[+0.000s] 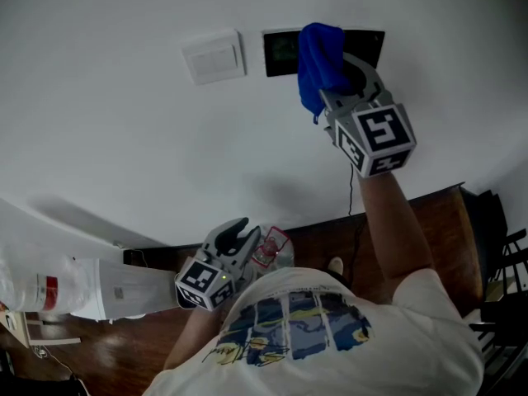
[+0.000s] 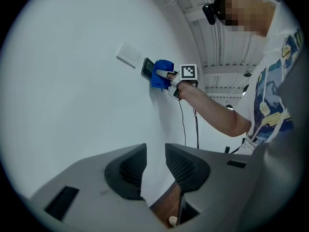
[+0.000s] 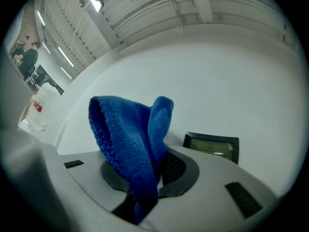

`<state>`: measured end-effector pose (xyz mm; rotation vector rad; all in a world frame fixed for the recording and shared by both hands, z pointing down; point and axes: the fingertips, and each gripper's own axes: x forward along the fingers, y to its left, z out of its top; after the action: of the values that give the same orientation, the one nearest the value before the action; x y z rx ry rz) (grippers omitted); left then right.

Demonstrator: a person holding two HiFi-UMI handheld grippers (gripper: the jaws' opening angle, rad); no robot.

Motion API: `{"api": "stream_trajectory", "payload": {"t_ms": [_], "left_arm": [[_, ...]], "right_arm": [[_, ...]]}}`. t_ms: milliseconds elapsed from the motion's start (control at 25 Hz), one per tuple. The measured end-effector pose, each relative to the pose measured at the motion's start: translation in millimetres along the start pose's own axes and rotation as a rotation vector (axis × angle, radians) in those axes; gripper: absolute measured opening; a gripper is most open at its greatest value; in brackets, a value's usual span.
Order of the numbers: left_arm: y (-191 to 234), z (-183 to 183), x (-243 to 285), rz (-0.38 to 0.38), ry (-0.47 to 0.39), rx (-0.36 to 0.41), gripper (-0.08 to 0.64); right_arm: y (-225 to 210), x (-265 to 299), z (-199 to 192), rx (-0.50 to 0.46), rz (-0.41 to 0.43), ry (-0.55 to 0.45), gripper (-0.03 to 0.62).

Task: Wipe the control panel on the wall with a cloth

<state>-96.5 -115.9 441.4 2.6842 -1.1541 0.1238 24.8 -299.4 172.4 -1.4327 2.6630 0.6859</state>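
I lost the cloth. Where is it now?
Head view, top: the blue cloth is pinched in the right gripper, over the control panel, right of the white switch plate.

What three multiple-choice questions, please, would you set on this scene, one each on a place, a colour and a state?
1. In the head view, where is the white rectangular switch plate relative to the dark rectangular control panel?
A. Left of it
B. Below it
C. Right of it

2. What colour is the fuzzy cloth held by the right gripper?
A. Red
B. Blue
C. Yellow

3. What is between the jaws of the left gripper?
A. The cloth
B. A bottle
C. Nothing

Answers: 1 A, the plate is on the wall to the panel's left. 2 B, the cloth clamped in the jaws is blue. 3 C, the jaws stand slightly apart, with only wall and floor seen between them.
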Motion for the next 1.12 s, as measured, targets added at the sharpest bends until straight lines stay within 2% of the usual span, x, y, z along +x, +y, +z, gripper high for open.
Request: {"api": "stream_trajectory", "payload": {"t_ms": [200,520,1120], "left_arm": [[-1.8,-0.4,1.9,-0.006,0.0,0.001,0.097],[-2.4,-1.4,4.5,-0.005,0.002,0.003,0.097],[-9.6,3.5,24.6,-0.01,0.002,0.003,0.097]], "right_arm": [[-9.4,-5.0,-6.5,-0.003,-0.022,0.015,0.092],[-11.8,-9.6,-2.6,-0.019,-0.009,-0.002,0.092],[-73.4,-36.5,-11.3,-0.038,-0.083,0.016,0.093]]}}
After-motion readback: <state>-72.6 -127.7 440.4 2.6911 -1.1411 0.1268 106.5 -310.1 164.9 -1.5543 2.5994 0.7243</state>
